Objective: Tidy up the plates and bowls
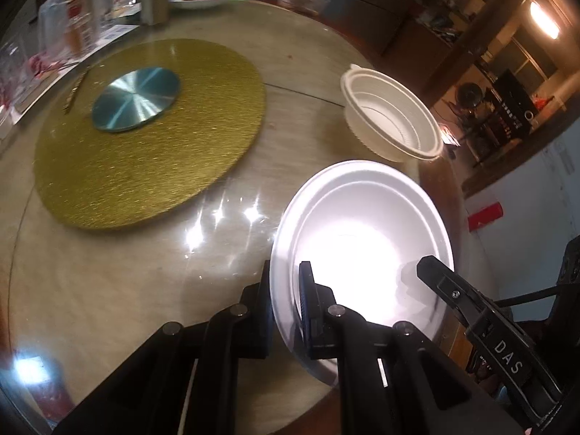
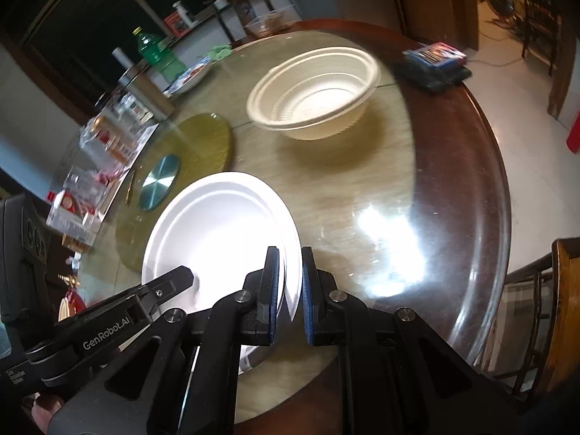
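The round glass-topped table is seen bearing a cream bowl, well apart from the white plate. The plate's rim is pinched from opposite sides by the narrowly closed left gripper and right gripper.

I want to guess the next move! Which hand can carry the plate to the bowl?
Probably both together: the left gripper and right gripper each pinch opposite rims of the plate. The bowl sits just beyond.

"DAS" stands on the right gripper; "GenRobot.AI", plus perhaps smaller blurred print, on the left gripper.
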Tool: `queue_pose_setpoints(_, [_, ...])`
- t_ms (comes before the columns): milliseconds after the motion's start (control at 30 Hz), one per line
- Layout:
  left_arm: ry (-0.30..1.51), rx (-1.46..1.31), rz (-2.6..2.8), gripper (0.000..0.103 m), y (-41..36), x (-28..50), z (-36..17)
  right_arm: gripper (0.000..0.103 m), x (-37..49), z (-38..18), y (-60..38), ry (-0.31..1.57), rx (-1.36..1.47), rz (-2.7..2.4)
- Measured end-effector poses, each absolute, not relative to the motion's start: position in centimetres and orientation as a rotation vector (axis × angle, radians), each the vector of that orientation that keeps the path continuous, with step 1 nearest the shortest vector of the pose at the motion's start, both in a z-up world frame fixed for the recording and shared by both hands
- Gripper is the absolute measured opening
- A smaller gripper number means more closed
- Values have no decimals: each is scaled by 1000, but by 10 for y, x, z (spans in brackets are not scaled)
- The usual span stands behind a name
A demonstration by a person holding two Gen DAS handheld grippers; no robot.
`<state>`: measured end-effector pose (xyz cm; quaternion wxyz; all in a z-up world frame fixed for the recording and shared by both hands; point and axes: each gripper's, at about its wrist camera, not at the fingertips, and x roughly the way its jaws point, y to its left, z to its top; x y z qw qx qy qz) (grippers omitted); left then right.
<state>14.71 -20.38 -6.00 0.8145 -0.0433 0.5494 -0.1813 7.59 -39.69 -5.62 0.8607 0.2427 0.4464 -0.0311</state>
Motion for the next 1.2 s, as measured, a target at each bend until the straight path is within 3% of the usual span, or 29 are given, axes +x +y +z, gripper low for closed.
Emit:
queue_pose_setpoints(700, [1033,-243,-224,10,-64,112,-16,9,90,-14,-264,932,368,198])
queue_pose_setpoints(1200, [957,-335,16,10,55,87,-18,8,118,-7,-128,968,205,417])
